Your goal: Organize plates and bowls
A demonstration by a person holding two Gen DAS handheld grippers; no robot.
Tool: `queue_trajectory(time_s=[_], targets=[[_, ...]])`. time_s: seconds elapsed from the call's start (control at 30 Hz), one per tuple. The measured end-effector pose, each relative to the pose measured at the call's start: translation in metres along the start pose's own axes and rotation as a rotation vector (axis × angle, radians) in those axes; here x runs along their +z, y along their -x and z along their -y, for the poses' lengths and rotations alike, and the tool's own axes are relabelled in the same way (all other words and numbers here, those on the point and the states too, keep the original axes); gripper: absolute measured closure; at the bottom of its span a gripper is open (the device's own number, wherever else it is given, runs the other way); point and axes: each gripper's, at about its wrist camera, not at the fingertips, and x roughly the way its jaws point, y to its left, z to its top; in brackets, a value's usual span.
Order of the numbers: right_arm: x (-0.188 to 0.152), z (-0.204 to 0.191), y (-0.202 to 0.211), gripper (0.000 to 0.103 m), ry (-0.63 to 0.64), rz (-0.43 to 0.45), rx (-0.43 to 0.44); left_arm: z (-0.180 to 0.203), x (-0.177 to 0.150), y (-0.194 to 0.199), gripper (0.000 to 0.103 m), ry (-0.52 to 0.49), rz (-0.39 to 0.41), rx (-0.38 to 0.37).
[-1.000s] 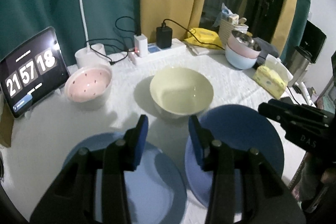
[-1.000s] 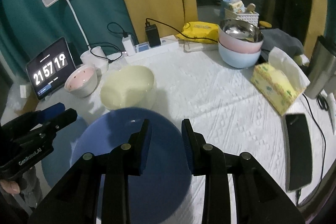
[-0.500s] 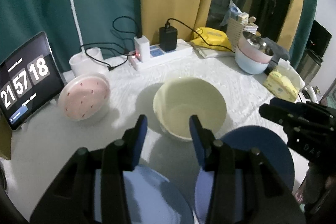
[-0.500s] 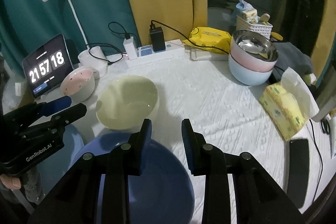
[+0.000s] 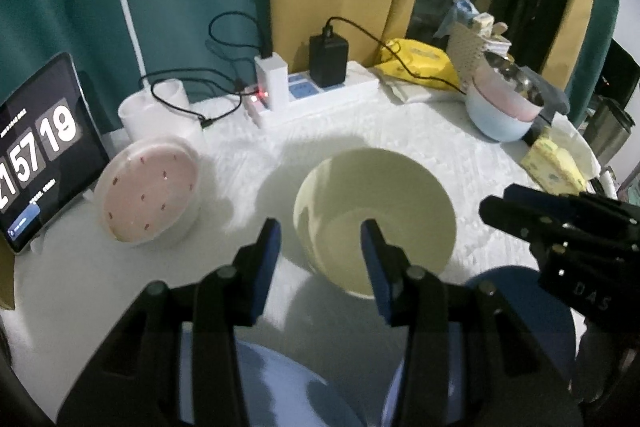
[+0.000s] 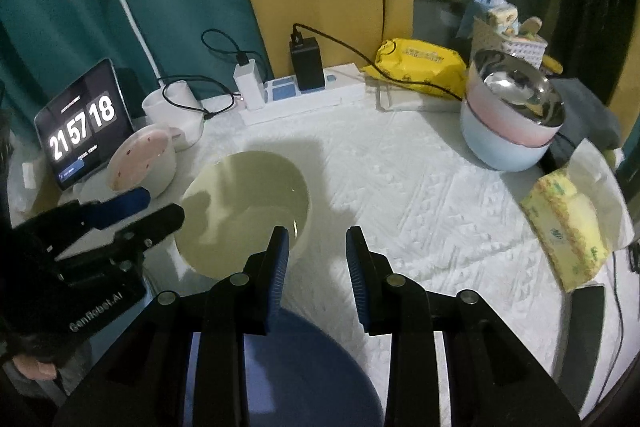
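Observation:
A pale yellow bowl (image 5: 376, 211) stands mid-table; it also shows in the right wrist view (image 6: 244, 211). A pink dotted bowl (image 5: 150, 193) sits left of it, near the tablet. A light blue plate (image 5: 288, 391) lies under my left gripper. A dark blue plate (image 5: 536, 311) lies at the right, and shows under my right gripper (image 6: 316, 379). My left gripper (image 5: 320, 247) is open and empty, its fingers straddling the yellow bowl's near-left rim. My right gripper (image 6: 316, 251) is open and empty, just right of the yellow bowl.
A tablet clock (image 5: 36, 151), lamp base (image 5: 160, 111) and power strip with chargers (image 5: 316, 91) line the back. Stacked pink and blue bowls (image 6: 512, 123), a yellow pack (image 6: 420, 65), a tissue box (image 6: 568, 227) and a phone (image 6: 586, 335) sit on the right.
Both grippers have moved forward over the plates toward the yellow bowl. The plates have slid down out of most of each view. Both stay open.

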Motion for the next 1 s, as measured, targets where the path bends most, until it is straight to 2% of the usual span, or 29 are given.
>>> queue_trajectory(time_s=[0.47,0.7,1.0], targets=[[0.018,0.002,-0.048,0.072,-0.099,-0.104,-0.007,-0.007,0.008,-0.036,0.060,0.027,-0.069,0.002],[0.018,-0.005,-0.070,0.072,-0.126,-0.143,-0.026,-0.008,0.008,-0.050,0.060,0.028,-0.106,-0.002],[0.013,-0.006,-0.092,0.072,-0.167,-0.196,0.007,-0.012,0.005,-0.062,0.060,0.034,-0.127,-0.003]])
